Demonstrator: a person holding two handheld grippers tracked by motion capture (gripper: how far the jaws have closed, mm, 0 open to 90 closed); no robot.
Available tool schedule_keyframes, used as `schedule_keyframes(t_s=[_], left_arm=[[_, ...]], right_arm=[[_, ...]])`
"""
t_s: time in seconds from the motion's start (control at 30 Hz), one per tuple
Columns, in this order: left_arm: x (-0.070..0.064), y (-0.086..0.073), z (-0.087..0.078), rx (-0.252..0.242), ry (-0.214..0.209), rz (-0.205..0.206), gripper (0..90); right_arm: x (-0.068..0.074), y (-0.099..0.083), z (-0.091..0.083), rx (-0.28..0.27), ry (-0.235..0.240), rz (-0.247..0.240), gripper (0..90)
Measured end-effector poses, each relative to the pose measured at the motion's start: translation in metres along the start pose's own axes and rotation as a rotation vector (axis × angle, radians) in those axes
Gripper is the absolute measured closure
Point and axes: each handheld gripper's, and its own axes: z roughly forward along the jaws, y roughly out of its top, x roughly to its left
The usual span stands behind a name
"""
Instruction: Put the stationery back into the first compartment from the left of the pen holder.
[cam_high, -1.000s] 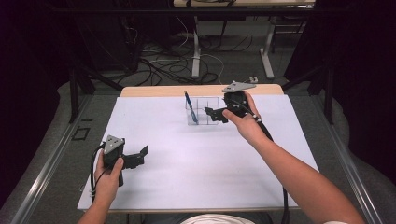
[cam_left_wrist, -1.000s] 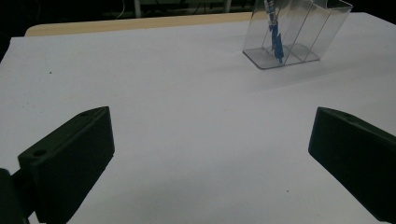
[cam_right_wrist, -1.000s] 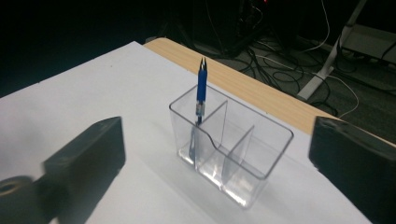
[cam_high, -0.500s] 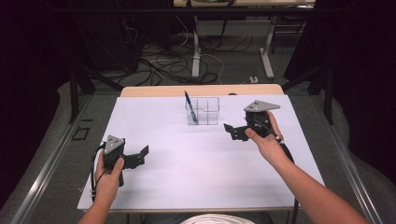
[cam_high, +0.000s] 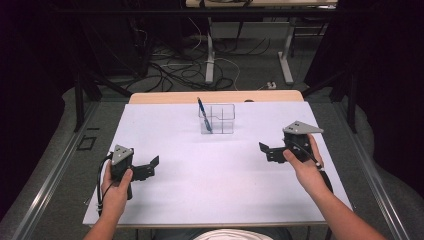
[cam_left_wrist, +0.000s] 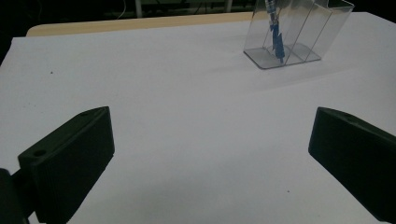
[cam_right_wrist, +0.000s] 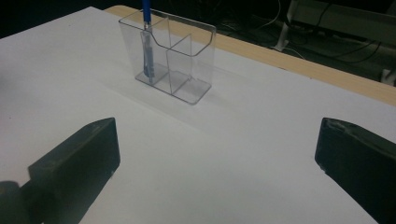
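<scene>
A clear plastic holder (cam_high: 218, 119) with compartments stands at the far middle of the white table sheet (cam_high: 215, 180). A blue pen (cam_high: 203, 114) leans in its left compartment, tip down. The holder (cam_left_wrist: 299, 32) and pen (cam_left_wrist: 276, 35) appear far ahead in the left gripper view, and the holder (cam_right_wrist: 170, 58) with the pen (cam_right_wrist: 148, 42) likewise in the right gripper view. My left gripper (cam_high: 150, 166) rests open at the near left, nothing between its jaws. My right gripper (cam_high: 267, 151) is open over the right side of the sheet, well clear of the holder.
A wooden table edge (cam_high: 165, 97) runs behind the sheet. Cables (cam_high: 170, 65) and table legs (cam_high: 210, 55) lie on the floor beyond. Dark curtains flank both sides.
My right gripper has pulled back from the holder toward the near right and stands open. The pen stays in the holder. The left gripper has barely moved.
</scene>
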Motion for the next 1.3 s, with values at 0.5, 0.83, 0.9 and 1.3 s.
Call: schedule_keyframes(t_s=[0.5, 0.83, 0.9, 1.3], left_arm=[[0.001, 0.0, 0.0, 0.0, 0.004, -0.003, 0.2], [0.002, 0.0, -0.001, -0.002, 0.006, -0.002, 0.2], [0.002, 0.0, -0.002, -0.004, 0.006, -0.004, 0.2], [0.006, -0.001, -0.002, 0.0, 0.013, -0.013, 0.2]], right_arm=[[-0.038, -0.048, -0.011, -0.002, -0.101, 0.127, 0.0], [-0.057, -0.067, -0.008, 0.007, -0.168, 0.178, 0.0], [-0.061, -0.068, -0.008, 0.006, -0.172, 0.177, 0.0], [-0.073, -0.08, -0.005, 0.025, -0.186, 0.219, 0.0]])
